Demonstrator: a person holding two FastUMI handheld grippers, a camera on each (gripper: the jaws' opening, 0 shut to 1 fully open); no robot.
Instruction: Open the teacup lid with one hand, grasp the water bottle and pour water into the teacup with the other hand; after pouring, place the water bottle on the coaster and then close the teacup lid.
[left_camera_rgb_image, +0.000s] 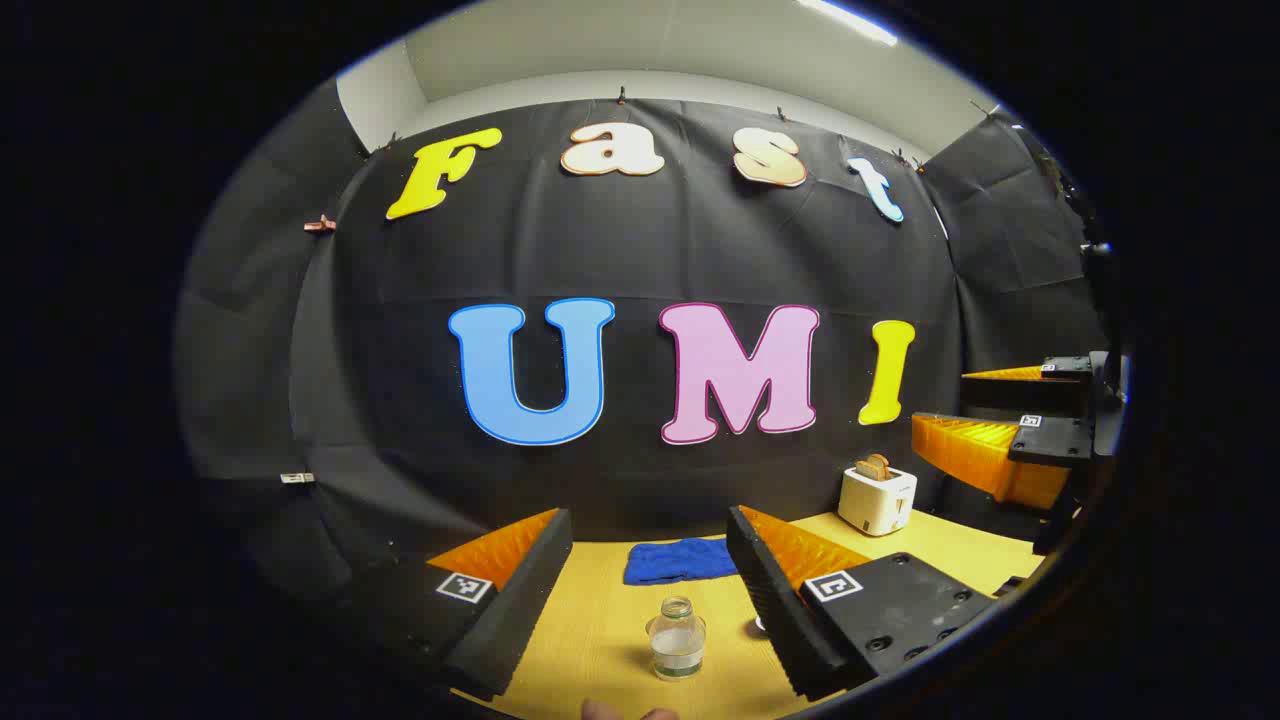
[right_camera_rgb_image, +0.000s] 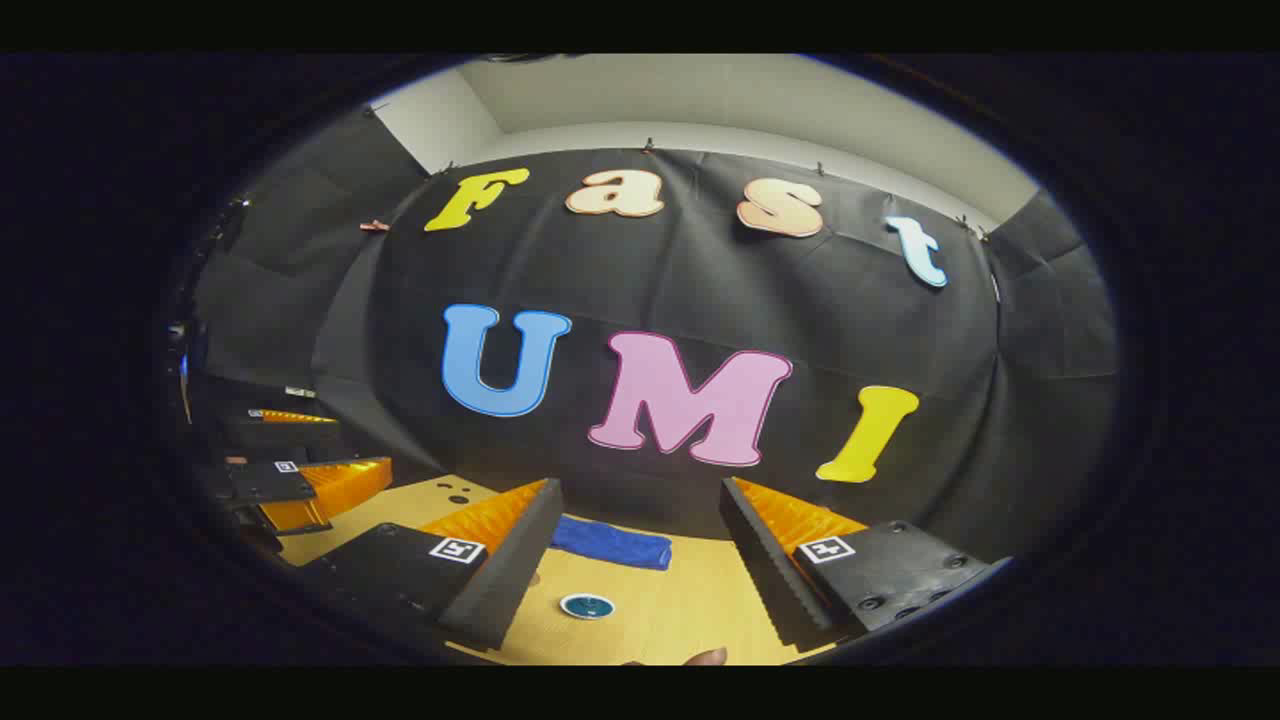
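Water bottle (left_camera_rgb_image: 677, 637) stands upright on the wooden table (left_camera_rgb_image: 590, 640), uncapped, partly filled with clear liquid, long axis vertical. It sits ahead of the left gripper (left_camera_rgb_image: 650, 590), between its widely parted fingers, untouched. Right gripper (right_camera_rgb_image: 640, 580) likewise spread, empty; a small round blue coaster (right_camera_rgb_image: 587, 606) lies flat between its fingers. Blue cloth (left_camera_rgb_image: 680, 560) behind; toaster (left_camera_rgb_image: 878, 498) holds bread.

Plenty of open desk (left_camera_rgb_image: 600, 620) here. In the left gripper view the left gripper (left_camera_rgb_image: 650, 590) has its fingers spread wide, with the water bottle (left_camera_rgb_image: 677, 637) standing upright between them and bare wood on both sides of it. Behind it the blue cloth (left_camera_rgb_image: 680, 560) lies near the wall, and a toaster (left_camera_rgb_image: 877, 500) sits off to the right. In the right gripper view only a small coaster (right_camera_rgb_image: 587, 606) sits ahead.
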